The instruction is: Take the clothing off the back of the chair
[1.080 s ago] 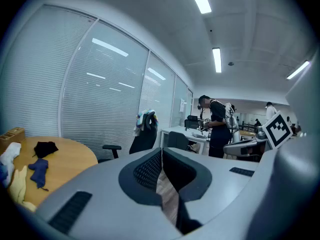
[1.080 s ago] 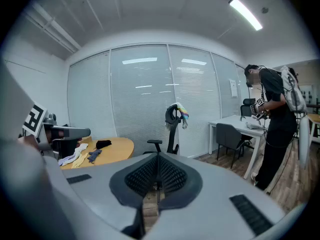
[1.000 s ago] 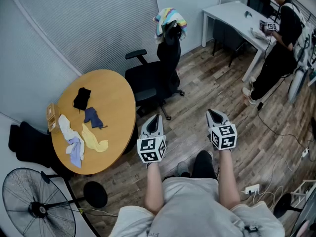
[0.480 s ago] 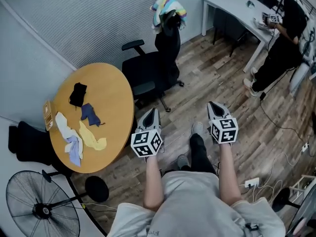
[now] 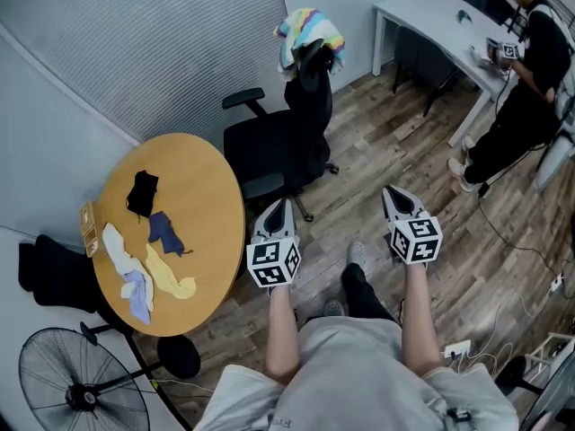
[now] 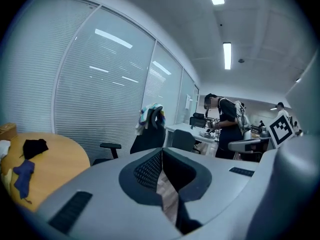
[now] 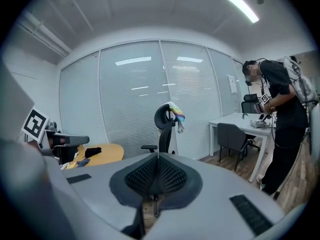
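Facing a black high-back office chair (image 5: 278,142) on a wood-plank floor (image 5: 382,155). Multicoloured striped clothing (image 5: 310,32) is draped over the top of the chair's back, untouched. Left gripper (image 5: 279,206) and right gripper (image 5: 394,196) are side by side, well short of the chair on its near side, both pointing toward it. Left fingers (image 6: 146,173) are closed tip to tip with nothing between. Right fingers (image 7: 172,176) are also closed and empty. Round wooden bench (image 5: 202,196) sits just left of the chair, carrying small loose cloths (image 5: 166,232) in black, navy, yellow and white. White rectangular desk (image 5: 429,14) stands to the chair's right rear, with a person in dark clothes (image 5: 526,97) at it. Black pedestal fan (image 5: 81,391) stands well apart from the chair, past the bench.
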The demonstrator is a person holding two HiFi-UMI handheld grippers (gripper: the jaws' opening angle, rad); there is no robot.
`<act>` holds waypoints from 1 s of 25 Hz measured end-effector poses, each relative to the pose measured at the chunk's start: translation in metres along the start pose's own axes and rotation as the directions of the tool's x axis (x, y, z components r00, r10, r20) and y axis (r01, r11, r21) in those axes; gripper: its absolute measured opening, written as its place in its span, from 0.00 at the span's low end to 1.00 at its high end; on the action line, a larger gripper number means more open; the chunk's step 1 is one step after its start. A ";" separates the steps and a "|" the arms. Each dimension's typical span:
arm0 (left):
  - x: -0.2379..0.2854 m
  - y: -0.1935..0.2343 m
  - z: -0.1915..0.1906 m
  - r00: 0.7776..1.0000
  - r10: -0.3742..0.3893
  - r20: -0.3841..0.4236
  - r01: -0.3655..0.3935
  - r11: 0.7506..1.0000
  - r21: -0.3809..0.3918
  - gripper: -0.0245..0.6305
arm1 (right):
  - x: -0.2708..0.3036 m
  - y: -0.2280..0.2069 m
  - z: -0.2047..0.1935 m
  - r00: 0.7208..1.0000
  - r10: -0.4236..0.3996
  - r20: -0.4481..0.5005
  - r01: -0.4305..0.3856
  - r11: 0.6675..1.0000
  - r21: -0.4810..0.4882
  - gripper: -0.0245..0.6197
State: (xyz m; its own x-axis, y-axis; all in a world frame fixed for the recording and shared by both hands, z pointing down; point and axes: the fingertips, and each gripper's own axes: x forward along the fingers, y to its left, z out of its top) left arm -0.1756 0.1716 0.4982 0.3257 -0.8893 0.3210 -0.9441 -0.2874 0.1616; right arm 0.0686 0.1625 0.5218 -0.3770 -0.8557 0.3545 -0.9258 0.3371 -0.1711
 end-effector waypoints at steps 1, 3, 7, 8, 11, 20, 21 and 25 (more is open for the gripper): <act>0.010 0.001 0.003 1.000 0.001 -0.008 -0.001 1.000 0.006 0.08 | 0.007 -0.004 0.005 1.000 0.002 0.003 -0.002 1.000 0.002 0.08; 0.029 0.003 0.012 1.000 0.001 -0.020 0.000 1.000 0.016 0.08 | 0.022 -0.014 0.016 1.000 0.001 0.009 -0.001 1.000 0.006 0.08; 0.070 0.005 0.034 1.000 -0.005 -0.018 0.006 1.000 0.028 0.08 | 0.051 -0.042 0.035 1.000 -0.009 0.000 0.009 1.000 0.003 0.08; 0.080 0.006 0.040 1.000 -0.004 -0.016 0.005 0.999 0.036 0.08 | 0.057 -0.050 0.040 1.000 -0.014 -0.002 0.014 1.000 0.001 0.08; 0.105 0.015 0.050 0.999 0.022 -0.037 -0.019 0.998 0.062 0.08 | 0.075 -0.071 0.056 1.000 -0.017 0.004 0.017 1.000 0.004 0.08; 0.164 0.036 0.089 0.993 0.115 -0.019 -0.114 0.992 0.048 0.08 | 0.137 -0.123 0.102 0.998 0.018 0.056 -0.020 0.999 0.034 0.08; 0.170 0.037 0.091 0.992 0.122 -0.020 -0.121 0.991 0.049 0.08 | 0.143 -0.129 0.109 0.997 0.013 0.076 -0.017 0.999 0.047 0.08; 0.189 0.041 0.098 0.988 0.151 -0.013 -0.151 0.988 0.044 0.08 | 0.170 -0.148 0.127 0.993 0.027 0.111 -0.034 0.997 0.068 0.08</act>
State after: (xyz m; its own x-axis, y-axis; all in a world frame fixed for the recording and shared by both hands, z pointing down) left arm -0.1581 -0.0438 0.4739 0.1798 -0.9179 0.3537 -0.9837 -0.1657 0.0699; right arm 0.1452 -0.0831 0.4905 -0.3962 -0.8848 0.2454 -0.9084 0.3388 -0.2448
